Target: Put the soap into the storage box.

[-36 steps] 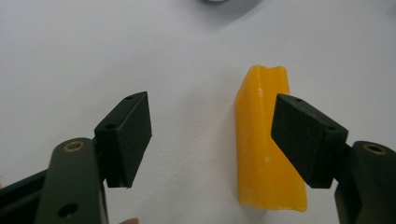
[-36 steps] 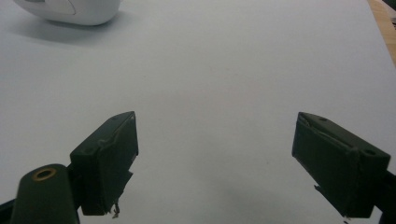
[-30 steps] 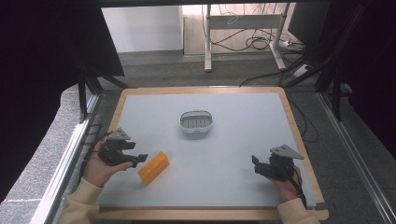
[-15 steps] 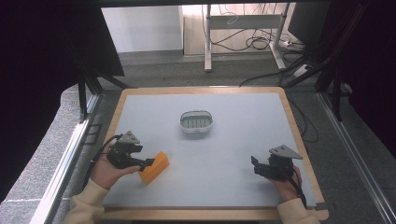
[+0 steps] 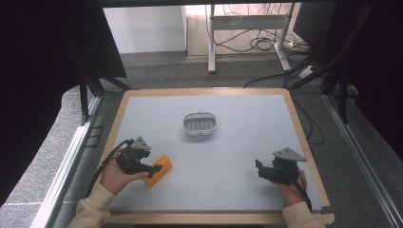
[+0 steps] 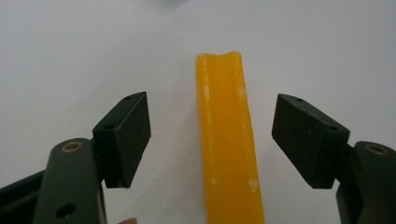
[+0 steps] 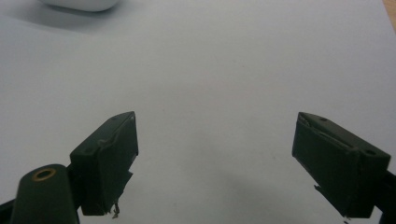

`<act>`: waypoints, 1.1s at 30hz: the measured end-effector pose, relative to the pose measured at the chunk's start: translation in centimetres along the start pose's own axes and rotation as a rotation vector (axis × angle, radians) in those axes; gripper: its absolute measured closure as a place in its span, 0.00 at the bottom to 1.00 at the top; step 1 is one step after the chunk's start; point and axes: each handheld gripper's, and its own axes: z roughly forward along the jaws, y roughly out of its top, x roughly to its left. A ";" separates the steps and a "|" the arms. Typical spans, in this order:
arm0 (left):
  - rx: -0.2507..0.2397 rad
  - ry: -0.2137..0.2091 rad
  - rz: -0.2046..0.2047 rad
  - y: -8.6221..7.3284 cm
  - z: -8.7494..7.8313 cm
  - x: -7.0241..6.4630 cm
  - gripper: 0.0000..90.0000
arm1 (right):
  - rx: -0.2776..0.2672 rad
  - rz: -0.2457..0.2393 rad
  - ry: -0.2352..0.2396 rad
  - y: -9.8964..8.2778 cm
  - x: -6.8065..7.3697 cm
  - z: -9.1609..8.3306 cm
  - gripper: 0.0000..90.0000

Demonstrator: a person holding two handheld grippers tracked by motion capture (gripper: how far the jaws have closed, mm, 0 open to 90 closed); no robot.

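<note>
The black two-jaw left gripper (image 5: 154, 169), held in the person's left hand (image 5: 114, 176), stood at the near left of the pale grey table mat (image 5: 237, 156) with its jaws spread wide on either side of a long, flat orange-yellow block (image 5: 159, 170). In the left gripper view the block (image 6: 229, 140) ran straight up the middle between the two black pads (image 6: 127, 135), clear space showing on both sides — neither pad touched it. The block lay flat on the mat, its far end slightly notched.

The black two-jaw right gripper (image 5: 260, 170), with its grey three-cornered plate on top, rested at the near right of the mat, well apart from the block, in the person's right hand (image 5: 290, 187). Its jaws were also spread, and in the right gripper view nothing but bare mat (image 7: 219, 70) lay between the pads (image 7: 109, 161).

A small white oval dish with a slotted grey floor (image 5: 200, 123) sat near the middle of the mat — farther from the person than both grippers, and touched by neither. The mat lay inside a light wooden table frame (image 5: 297, 118).
</note>
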 end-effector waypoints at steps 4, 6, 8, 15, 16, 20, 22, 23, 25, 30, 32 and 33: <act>0.013 0.002 0.003 0.0 0.4 -0.2 0.31 | 0.001 0.000 -0.002 0.0 0.0 0.0 0.17; 0.020 0.001 0.004 0.0 0.6 -0.3 0.31 | 0.003 -0.003 -0.002 0.0 0.0 0.0 0.17; 0.028 -0.005 0.008 0.0 0.9 -0.4 0.31 | 0.005 -0.004 -0.003 0.0 0.0 0.0 0.17; 0.054 -0.010 0.011 -0.1 1.6 -0.5 0.31 | 0.008 -0.010 -0.004 0.0 0.1 0.1 0.17; 0.058 -0.011 0.008 -0.1 1.7 -0.5 0.31 | 0.008 -0.011 -0.004 0.0 0.1 0.1 0.17; 0.093 -0.010 0.018 -0.1 2.6 -0.7 0.31 | 0.010 -0.015 -0.005 0.0 0.1 0.1 0.17; 0.100 -0.012 0.020 -0.1 2.8 -0.7 0.31 | 0.012 -0.014 -0.005 0.0 0.1 0.1 0.17; 0.107 -0.006 0.020 -0.1 3.0 -0.8 0.31 | 0.012 -0.014 -0.005 0.0 0.1 0.1 0.17; 0.128 0.002 0.022 -0.1 3.4 -0.8 0.32 | 0.013 -0.015 -0.007 -0.1 0.1 0.1 0.17; 0.148 -0.001 0.019 -0.1 3.8 -0.9 0.36 | 0.015 -0.017 -0.009 -0.1 0.1 0.1 0.17; 0.151 -0.003 0.019 -0.1 3.9 -0.8 0.37 | 0.015 -0.018 -0.009 -0.1 0.1 0.1 0.17; 0.157 -0.011 0.013 -0.2 4.1 -0.8 0.38 | 0.015 -0.019 -0.009 -0.1 0.1 0.1 0.17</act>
